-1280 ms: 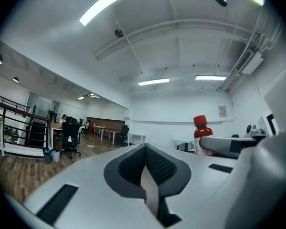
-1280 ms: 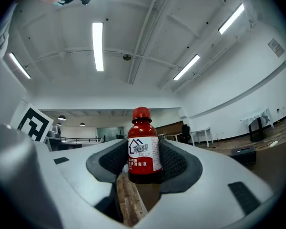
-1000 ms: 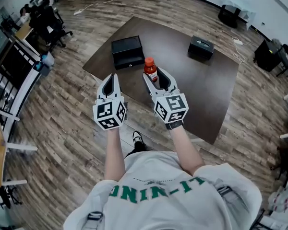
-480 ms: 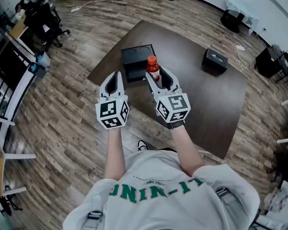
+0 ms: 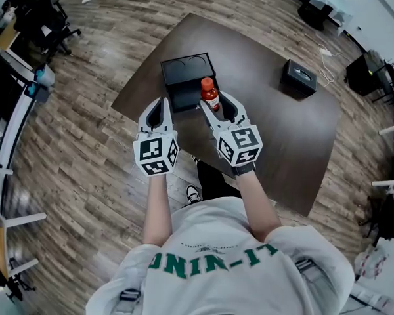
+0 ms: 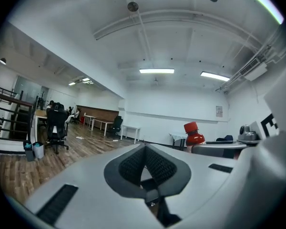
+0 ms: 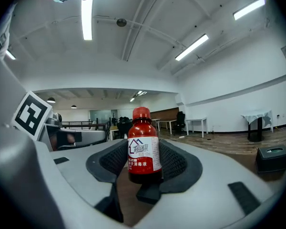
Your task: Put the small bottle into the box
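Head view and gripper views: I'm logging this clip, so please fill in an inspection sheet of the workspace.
Surface: dark table.
Job's things: red bottle upright, held near the black box.
Clutter: a small black case at the table's far right.
Grippers: left gripper shut, empty; right gripper shut on the bottle.
Cables: white cable on the floor beyond the table.
Surroundings: wood floor, office chairs.

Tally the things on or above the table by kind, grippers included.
small bottle, red: 1
black boxes: 2, the larger box and the smaller box
grippers: 2, the left gripper and the right gripper
Total: 5
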### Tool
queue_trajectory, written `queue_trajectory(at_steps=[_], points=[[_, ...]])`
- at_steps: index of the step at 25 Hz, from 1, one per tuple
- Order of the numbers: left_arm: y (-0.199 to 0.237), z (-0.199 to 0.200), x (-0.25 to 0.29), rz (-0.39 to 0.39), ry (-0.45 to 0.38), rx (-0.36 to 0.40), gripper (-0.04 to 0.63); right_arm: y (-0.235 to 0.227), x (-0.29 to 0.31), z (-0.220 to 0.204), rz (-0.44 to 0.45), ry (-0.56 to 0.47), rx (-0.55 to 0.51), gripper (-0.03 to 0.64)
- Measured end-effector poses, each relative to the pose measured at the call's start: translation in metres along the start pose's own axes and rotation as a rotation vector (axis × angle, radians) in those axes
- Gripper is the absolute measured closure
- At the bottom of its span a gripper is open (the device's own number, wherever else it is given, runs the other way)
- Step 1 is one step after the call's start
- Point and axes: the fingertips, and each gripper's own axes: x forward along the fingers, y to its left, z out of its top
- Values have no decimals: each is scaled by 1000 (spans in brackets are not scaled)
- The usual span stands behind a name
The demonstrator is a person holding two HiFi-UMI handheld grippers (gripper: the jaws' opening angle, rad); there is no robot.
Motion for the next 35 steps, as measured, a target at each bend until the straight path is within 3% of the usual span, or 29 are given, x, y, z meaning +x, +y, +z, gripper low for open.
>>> queue_trajectory(at_steps=[5,14,23,29,35], points=[[4,-14,41,-11,35,12,588,-30,44,-21,26,76,0,400],[36,-30,119,22,94,-49,586,-72,116,-72,118,262,-107,400],[55,-74,170,30,168,-74,586,-88,171,-129,299,437,-325,400],[64,-103,184,38,214,-88,586,-94,193,-190,460,570,-519,400],[75,-120,190,48,241,-129,587,-104,210,-242,563,688,-624,399]])
